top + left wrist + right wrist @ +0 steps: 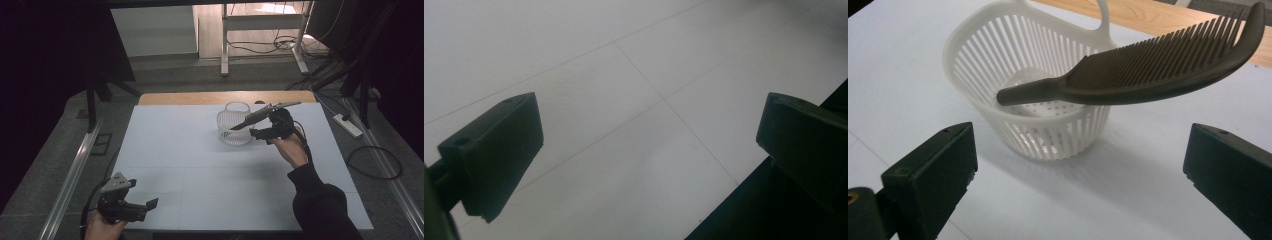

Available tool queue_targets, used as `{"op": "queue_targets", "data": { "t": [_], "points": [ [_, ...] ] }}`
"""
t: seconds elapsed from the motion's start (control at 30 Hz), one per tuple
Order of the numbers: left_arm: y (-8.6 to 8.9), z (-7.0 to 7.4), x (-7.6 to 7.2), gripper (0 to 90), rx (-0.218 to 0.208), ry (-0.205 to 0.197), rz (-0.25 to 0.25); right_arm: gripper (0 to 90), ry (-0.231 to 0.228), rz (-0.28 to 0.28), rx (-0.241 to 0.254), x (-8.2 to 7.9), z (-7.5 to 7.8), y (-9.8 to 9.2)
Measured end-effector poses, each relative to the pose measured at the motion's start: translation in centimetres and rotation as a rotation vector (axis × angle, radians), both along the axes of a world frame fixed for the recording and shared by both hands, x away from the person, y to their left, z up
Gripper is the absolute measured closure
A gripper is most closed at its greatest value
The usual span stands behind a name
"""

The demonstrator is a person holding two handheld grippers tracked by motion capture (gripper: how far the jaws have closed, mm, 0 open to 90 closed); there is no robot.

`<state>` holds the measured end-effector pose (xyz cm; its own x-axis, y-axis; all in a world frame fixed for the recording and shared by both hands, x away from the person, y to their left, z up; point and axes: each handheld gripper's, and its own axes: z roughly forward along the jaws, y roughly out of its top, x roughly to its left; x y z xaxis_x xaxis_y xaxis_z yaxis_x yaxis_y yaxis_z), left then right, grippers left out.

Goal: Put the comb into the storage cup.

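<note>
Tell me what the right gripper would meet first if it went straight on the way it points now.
Probably the white slatted basket: it sits straight ahead between the open jaws of the right gripper. The dark comb lies across its rim, higher up, so the gripper might pass under it; depth is unclear.

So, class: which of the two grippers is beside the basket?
The right gripper, jaws open beside the white basket holding the comb; the left gripper is near the table's front edge.

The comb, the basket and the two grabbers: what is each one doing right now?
Comb: lying tilted across the basket's rim, handle end over the inside, held by nothing.
Basket: upright on the white table, handle up.
Right gripper: jaws open, just short of the basket.
Left gripper: jaws open, over bare table.
</note>
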<state>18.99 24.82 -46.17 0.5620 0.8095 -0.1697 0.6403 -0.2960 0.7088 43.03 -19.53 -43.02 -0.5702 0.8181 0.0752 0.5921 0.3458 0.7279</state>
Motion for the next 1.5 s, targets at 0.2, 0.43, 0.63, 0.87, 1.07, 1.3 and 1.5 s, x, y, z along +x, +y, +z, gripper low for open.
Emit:
{"op": "queue_targets", "data": {
  "t": [0.2, 0.43, 0.63, 0.87, 1.07, 1.3, 1.5],
  "points": [
    [0.0, 0.0, 0.0, 0.0, 0.003, 0.000, 0.000, 0.3, -0.017, 0.028, -0.004, -1.2, 0.2, 0.1],
    [0.0, 0.0, 0.0, 0.0, 0.002, -0.001, 0.000, 0.0, -0.030, 0.061, -0.010, -2.4, 0.1, 0.2],
    [0.0, 0.1, -0.1, 0.0, -0.001, -0.006, 0.006, 0.0, -0.027, 0.086, -0.018, -3.1, 0.0, 0.3],
    [0.0, 0.1, -0.2, 0.0, 0.021, -0.018, 0.014, 0.0, -0.024, 0.103, -0.010, -3.9, -0.2, 0.6],
    [0.1, 0.1, -0.1, 0.0, 0.015, -0.011, 0.010, 0.0, -0.028, 0.122, -0.011, -4.7, -0.2, 0.7],
    [0.1, 0.0, -0.1, 0.0, 0.013, -0.009, 0.007, 0.0, -0.027, 0.149, -0.016, -5.8, -0.1, 0.6],
    [0.2, 0.0, -0.1, 0.0, 0.012, -0.008, 0.002, 0.0, -0.032, 0.165, -0.024, -6.9, 0.0, 0.5]
  ]
}}
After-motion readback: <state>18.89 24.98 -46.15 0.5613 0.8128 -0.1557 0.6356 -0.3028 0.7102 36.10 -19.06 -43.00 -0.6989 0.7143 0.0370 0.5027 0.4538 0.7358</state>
